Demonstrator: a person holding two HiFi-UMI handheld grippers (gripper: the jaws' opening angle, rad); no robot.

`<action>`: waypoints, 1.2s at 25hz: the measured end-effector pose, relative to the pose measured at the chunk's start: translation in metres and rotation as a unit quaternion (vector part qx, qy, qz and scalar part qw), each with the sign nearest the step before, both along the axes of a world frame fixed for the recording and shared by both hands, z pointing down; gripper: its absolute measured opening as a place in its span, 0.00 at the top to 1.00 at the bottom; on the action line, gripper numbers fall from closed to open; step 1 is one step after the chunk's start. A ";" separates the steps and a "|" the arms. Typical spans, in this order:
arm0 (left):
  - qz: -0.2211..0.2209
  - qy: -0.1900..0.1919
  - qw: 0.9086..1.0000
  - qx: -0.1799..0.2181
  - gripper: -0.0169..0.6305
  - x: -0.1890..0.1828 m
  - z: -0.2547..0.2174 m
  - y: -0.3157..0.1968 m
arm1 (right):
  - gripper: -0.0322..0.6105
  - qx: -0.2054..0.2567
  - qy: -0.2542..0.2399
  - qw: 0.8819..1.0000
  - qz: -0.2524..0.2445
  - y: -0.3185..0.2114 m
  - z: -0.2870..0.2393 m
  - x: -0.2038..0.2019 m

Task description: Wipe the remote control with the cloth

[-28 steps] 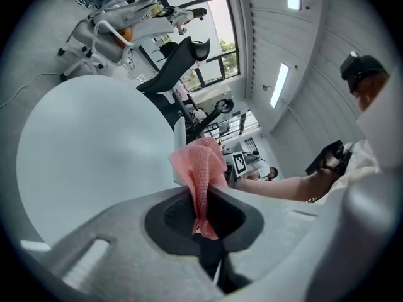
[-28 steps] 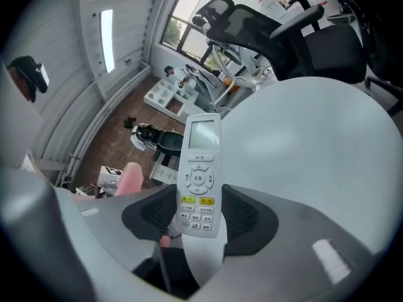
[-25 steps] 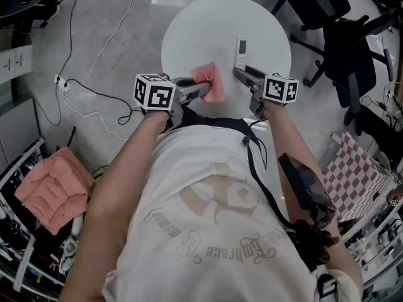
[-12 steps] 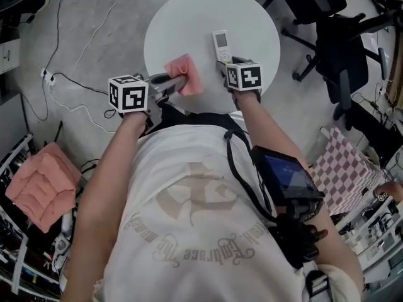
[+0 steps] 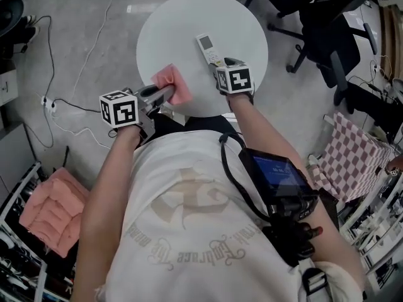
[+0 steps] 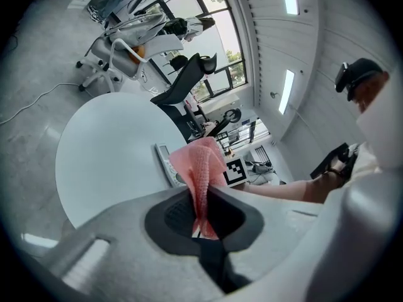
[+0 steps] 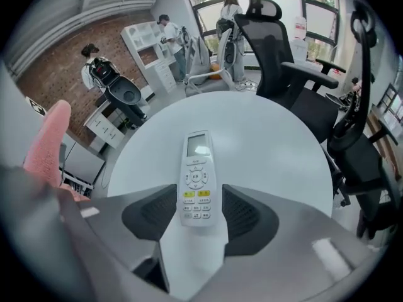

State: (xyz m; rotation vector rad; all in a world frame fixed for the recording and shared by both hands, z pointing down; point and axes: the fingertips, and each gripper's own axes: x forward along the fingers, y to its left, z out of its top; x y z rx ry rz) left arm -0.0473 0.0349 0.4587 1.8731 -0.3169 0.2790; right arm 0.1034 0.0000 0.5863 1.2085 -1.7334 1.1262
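The remote control (image 5: 207,48) lies on the surface (image 5: 242,24), flanked but ungripped by the right gripper's (image 5: 225,63) released jaws, while beside the remote the left gripper (image 5: 165,94) clenches the pink cloth (image 5: 175,83), so all wiping seemingly remains.

White remote control (image 5: 206,48) lay face up on the table (image 5: 164,24), screen toward 11 o'clock; pink cloth (image 5: 172,83), pinched in the left gripper (image 5: 166,93), hung at its 7 o'clock.

A round white counter (image 5: 170,30) on grey floor (image 5: 82,36), black office chairs (image 5: 327,24) beside it, white cables (image 5: 70,107) and a pink cushion (image 5: 47,209) apart
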 end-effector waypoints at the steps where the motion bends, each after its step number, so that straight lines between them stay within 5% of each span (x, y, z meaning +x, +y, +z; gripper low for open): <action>1: 0.003 0.002 1.000 0.002 0.94 -0.001 -0.001 0.003 | 0.58 0.008 -0.005 1.000 0.011 0.004 -0.006 0.003; 12: 0.052 -0.020 0.989 0.139 0.94 -0.014 -0.033 -0.011 | 0.94 0.140 -0.012 0.980 0.141 0.039 -0.085 0.035; 22: 0.098 0.001 0.967 0.234 0.94 0.002 -0.065 -0.017 | 0.94 0.267 -0.013 0.950 0.162 0.067 -0.172 0.025; 30: 0.124 0.003 0.954 0.272 0.94 0.002 -0.080 -0.010 | 0.94 0.340 -0.003 0.925 0.168 0.095 -0.220 0.011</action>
